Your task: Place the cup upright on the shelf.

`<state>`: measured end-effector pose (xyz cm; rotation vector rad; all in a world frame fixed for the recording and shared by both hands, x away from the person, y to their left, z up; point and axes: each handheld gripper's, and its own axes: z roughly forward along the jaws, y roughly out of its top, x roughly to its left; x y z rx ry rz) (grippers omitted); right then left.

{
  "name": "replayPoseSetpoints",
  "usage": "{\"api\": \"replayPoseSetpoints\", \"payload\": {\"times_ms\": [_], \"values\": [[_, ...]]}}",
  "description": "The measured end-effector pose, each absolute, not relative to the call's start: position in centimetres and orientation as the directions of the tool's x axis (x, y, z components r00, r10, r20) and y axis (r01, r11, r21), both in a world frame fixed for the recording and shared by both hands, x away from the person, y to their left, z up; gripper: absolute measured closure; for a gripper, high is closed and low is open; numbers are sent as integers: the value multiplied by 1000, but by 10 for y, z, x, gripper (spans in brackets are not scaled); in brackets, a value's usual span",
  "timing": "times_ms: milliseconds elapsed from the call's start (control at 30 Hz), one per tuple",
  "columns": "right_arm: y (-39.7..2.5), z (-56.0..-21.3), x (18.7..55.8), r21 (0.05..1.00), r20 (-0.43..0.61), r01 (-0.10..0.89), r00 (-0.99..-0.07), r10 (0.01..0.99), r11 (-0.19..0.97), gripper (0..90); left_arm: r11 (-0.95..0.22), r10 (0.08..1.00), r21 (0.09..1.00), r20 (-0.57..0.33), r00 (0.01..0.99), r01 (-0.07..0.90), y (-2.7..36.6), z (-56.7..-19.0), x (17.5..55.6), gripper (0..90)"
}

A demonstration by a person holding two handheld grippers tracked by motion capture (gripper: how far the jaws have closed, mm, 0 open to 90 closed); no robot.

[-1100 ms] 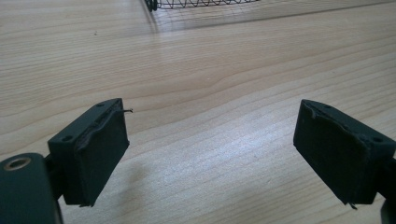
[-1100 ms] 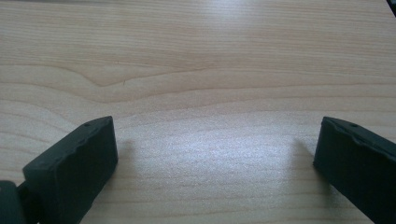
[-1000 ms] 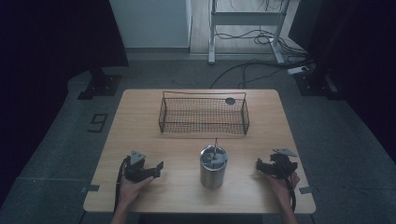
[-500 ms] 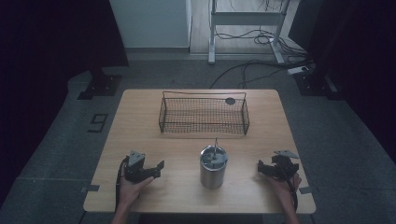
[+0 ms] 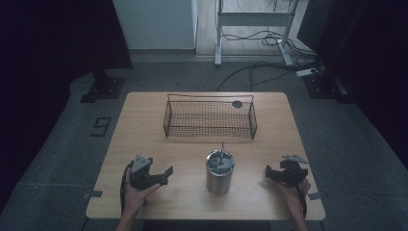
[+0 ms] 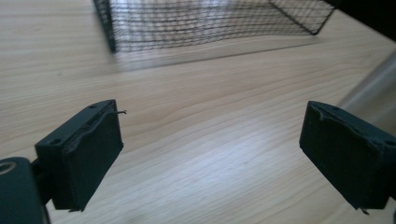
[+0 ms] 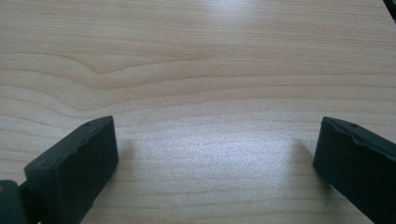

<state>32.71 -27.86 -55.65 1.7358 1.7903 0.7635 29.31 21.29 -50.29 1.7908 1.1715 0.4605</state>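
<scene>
- Left gripper [image 5: 161,175] rests low by the table's [image 5: 144,120] near edge, toward the near-left corner; its jaws stand wide apart with nothing between them, bare wood showing in the gap in the left gripper view [image 6: 210,154].
- Right gripper [image 5: 270,174] sits by the near edge toward the near-right corner, jaws likewise spread and empty, pointing inward across the wood [image 7: 215,158].
- Can [image 5: 220,172], a metal cylinder standing upright, is between the two grippers, close to the middle of the near edge and well apart from both. A thin rod sticks up from its top; what else lies in the top is too small to tell.
- Basket [image 5: 210,118], wire mesh and seemingly empty, stands beyond the can toward the far edge, its long side parallel to that edge.
- A small dark disc [image 5: 237,104] lies just behind the basket near the far edge.
- Step, as I judge it: nothing is gripped yet; both hands are poised before a reach to the can.
- The next move likely calls for one gripper to close in level on the can's wall or on the rod, squarely, so the can does not tip.
</scene>
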Motion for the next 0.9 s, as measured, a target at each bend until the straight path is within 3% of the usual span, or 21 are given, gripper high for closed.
{"api": "replayPoseSetpoints", "payload": {"times_ms": [900], "values": [[-279,-556,327,713,13,701,-36,999,16,0,-256,706,864,-139,694,433,153,-485,266,0]]}}
